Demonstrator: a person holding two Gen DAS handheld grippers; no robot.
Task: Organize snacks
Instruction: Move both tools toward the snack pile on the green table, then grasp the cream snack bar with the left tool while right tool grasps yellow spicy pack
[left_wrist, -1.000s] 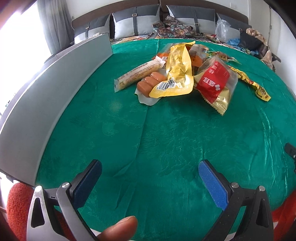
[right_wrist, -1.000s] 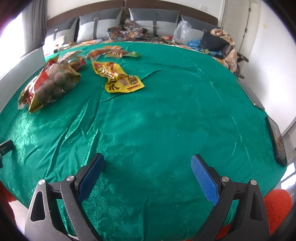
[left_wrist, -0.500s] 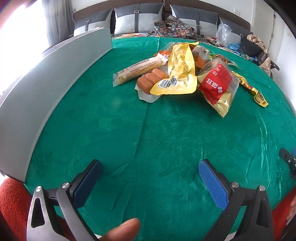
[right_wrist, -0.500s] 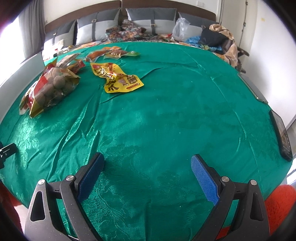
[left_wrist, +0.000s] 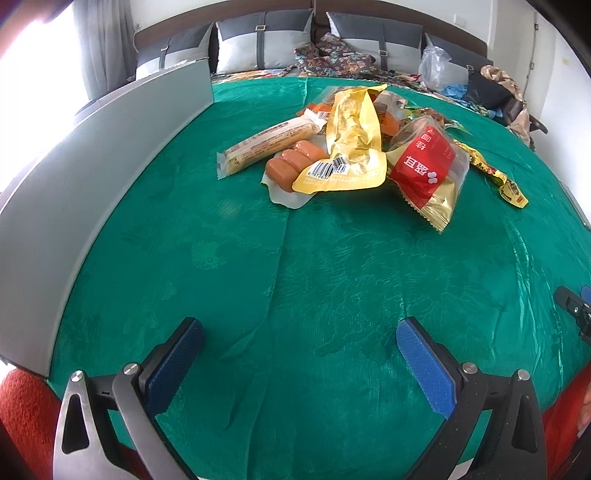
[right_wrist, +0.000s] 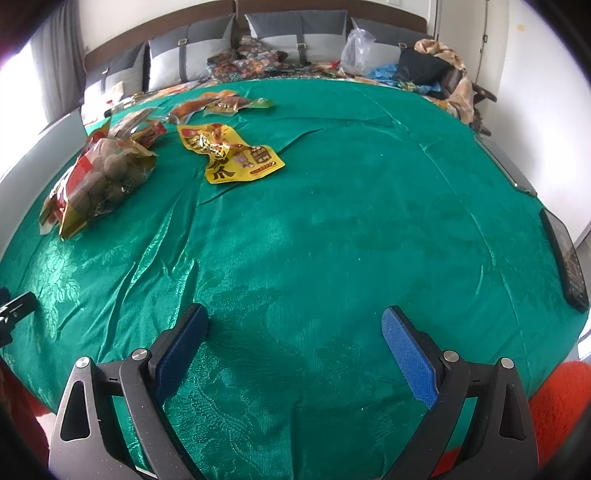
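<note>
Snacks (left_wrist: 354, 155) lay heaped at the far middle of the green bench (left_wrist: 295, 277), both tongs (left_wrist: 299, 354) (right_wrist: 293, 343) wide and empty, so reaching for the nearest loose pack seemed wisest.

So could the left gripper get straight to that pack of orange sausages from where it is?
Probably yes. The left gripper is open and holds nothing, and only bare green cloth lies between it and the sausage pack. A yellow packet overlaps the pack's right side, so the near left corner looks easiest.
</note>
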